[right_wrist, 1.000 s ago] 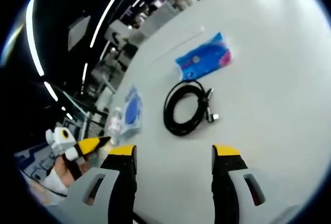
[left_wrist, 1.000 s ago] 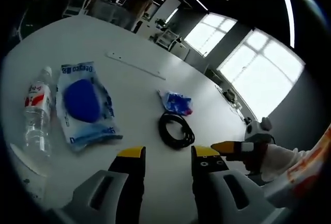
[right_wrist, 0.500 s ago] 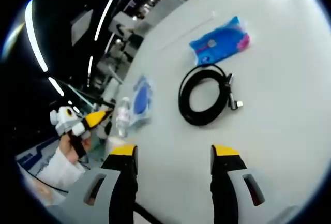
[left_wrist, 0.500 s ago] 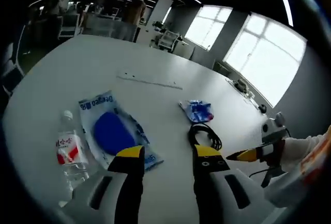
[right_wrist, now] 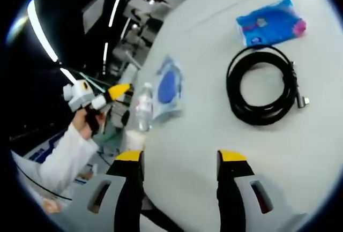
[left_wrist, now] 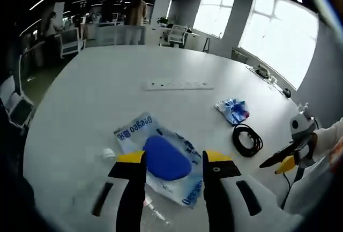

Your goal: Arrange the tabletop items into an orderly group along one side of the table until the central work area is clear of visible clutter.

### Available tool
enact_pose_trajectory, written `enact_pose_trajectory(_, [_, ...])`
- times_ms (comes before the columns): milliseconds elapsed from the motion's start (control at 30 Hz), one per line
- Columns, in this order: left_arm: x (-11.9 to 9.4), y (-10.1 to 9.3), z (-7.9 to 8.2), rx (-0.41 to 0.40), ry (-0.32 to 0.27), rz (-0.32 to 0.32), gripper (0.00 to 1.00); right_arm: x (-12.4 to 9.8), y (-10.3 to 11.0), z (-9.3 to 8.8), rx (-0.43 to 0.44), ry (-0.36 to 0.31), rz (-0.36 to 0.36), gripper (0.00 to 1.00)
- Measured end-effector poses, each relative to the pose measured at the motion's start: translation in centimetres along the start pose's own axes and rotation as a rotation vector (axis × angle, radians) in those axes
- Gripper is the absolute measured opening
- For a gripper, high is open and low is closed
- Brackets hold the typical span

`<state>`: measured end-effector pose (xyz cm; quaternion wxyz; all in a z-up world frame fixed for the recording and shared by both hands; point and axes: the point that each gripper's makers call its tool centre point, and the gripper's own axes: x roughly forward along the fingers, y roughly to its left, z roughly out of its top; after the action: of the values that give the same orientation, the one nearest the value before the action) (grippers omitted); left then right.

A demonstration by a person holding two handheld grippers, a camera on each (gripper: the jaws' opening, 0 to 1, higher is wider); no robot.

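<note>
We hold both tools above the white table, and nothing is gripped yet. In the left gripper view, our left gripper rises from the bottom centre with its jaws set apart and empty, and the clear packet with a blue pad lies flat just beyond the tips, partly between them. That suggests we are lining up on the packet as the first thing to shift. The plastic bottle lies on its side in the lower left of that view, touching or just beside the packet, half hidden behind the jaws.

To the right of the frame sit the coiled black cable and, just above it, the small blue tissue pack; the two are near each other but apart from the packet. A long white strip lies flat across the upper middle of the table.

In the right gripper view, our right gripper also stands open with nothing between its jaws, low in the frame over bare tabletop.

The upper left of the left gripper view shows wide bare table out to its curved edge, so we judge there is free room to slide things that way.
</note>
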<state>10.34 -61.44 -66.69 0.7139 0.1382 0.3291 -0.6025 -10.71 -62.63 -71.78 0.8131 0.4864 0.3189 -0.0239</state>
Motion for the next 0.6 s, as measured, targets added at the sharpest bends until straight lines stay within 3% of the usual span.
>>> enact_pose_trajectory(200, [1.1,2.4,0.3,0.020,0.034,0.038,0.44,1.9,1.4,0.9,0.048,0.015,0.031,0.52])
enact_pose_trajectory(300, [2.0,3.6,0.7,0.072,0.063,0.051,0.45,3.0,1.9,1.2,0.072,0.021,0.042,0.52])
enact_pose_trajectory(367, [2.6,4.2,1.2,0.115,0.077,0.057,0.46,3.8,2.2,1.1,0.090,0.034,0.044,0.52])
enact_pose_trajectory(533, [4.2,5.1,1.6,0.094,0.090,0.038,0.49,5.7,3.7,0.5,0.132,0.062,0.072,0.53])
enact_pose_trajectory(600, [4.9,5.5,1.5,0.133,0.108,0.040,0.50,6.4,4.1,0.4,0.158,0.063,0.078,0.53])
